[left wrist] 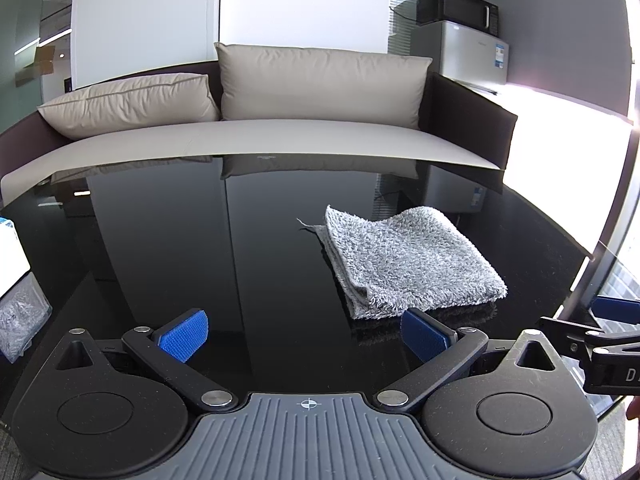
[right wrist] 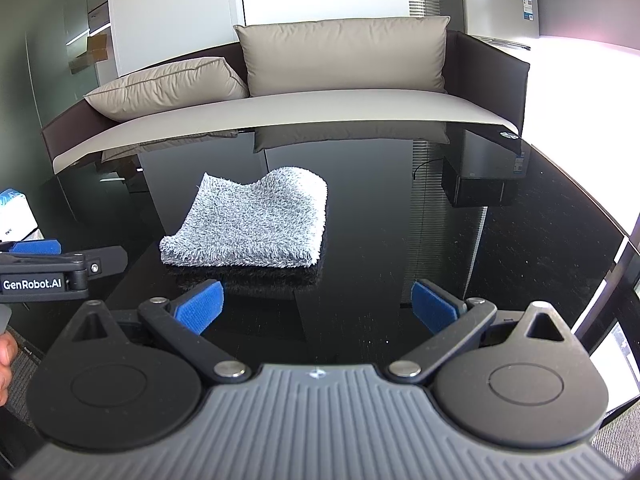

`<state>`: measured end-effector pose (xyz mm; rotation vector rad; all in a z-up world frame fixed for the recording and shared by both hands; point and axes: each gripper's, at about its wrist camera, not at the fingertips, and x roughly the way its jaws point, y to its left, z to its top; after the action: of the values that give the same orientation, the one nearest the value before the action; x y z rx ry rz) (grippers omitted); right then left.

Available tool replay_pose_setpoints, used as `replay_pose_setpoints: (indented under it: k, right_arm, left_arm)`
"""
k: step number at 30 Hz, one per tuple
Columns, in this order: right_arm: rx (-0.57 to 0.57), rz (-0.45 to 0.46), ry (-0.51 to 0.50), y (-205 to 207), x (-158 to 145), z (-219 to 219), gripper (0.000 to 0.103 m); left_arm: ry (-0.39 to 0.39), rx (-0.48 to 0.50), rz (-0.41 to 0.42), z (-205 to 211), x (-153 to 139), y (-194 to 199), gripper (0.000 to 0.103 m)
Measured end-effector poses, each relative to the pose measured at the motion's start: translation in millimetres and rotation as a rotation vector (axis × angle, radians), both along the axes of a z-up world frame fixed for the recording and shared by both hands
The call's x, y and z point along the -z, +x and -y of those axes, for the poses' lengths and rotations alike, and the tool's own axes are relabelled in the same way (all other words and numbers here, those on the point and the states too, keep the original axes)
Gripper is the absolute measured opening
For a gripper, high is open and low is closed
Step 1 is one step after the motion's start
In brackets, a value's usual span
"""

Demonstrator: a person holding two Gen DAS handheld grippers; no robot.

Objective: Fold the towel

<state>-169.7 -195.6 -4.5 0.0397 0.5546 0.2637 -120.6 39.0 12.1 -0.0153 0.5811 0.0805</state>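
A grey fluffy towel lies folded into a small thick square on the glossy black table. It also shows in the right wrist view. My left gripper is open and empty, close to the table, with the towel ahead and to its right. My right gripper is open and empty, with the towel just ahead and to its left. Neither gripper touches the towel. The right gripper's side shows at the right edge of the left wrist view.
A sofa with beige cushions runs along the table's far edge. A white box and a plastic bag sit at the table's left edge. A small fridge with a microwave on it stands at the back right.
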Motion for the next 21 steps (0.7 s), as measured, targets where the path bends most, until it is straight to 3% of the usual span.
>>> replay_pose_setpoints:
  k: [21]
  right_arm:
    - [-0.005, -0.012, -0.006, -9.9, 3.1, 1.2, 0.103]
  left_arm:
    - [0.002, 0.004, 0.001, 1.8, -1.2, -8.8, 0.102]
